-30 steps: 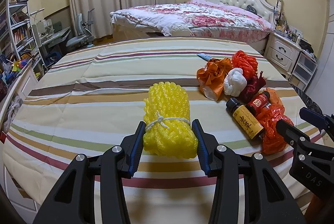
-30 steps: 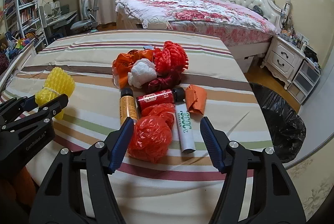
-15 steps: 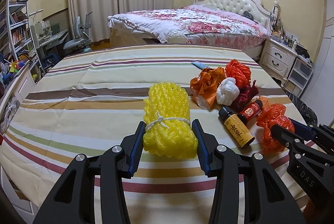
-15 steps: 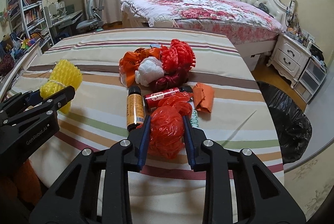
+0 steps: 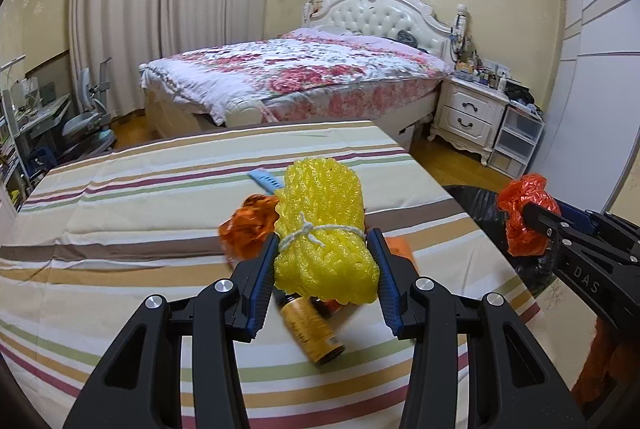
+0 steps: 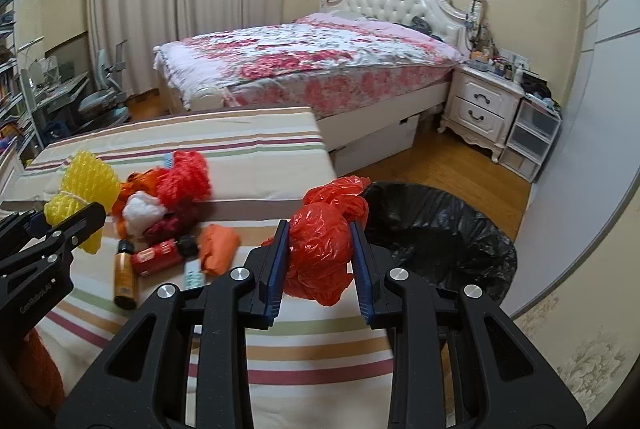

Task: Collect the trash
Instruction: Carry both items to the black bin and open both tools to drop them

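Red bag [image 6: 320, 253] above striped table's edge [image 6: 320, 309], beside bin [image 6: 440, 229].

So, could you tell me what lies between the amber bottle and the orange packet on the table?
In the right wrist view, a red bottle lies on its side between the amber bottle and the orange packet.

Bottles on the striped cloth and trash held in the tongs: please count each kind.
Bottles: 2 (brown bottle, red bottle)
Red plastic bag, in right tongs: 1
Yellow foam net bundle, in left tongs: 1
Total: 4
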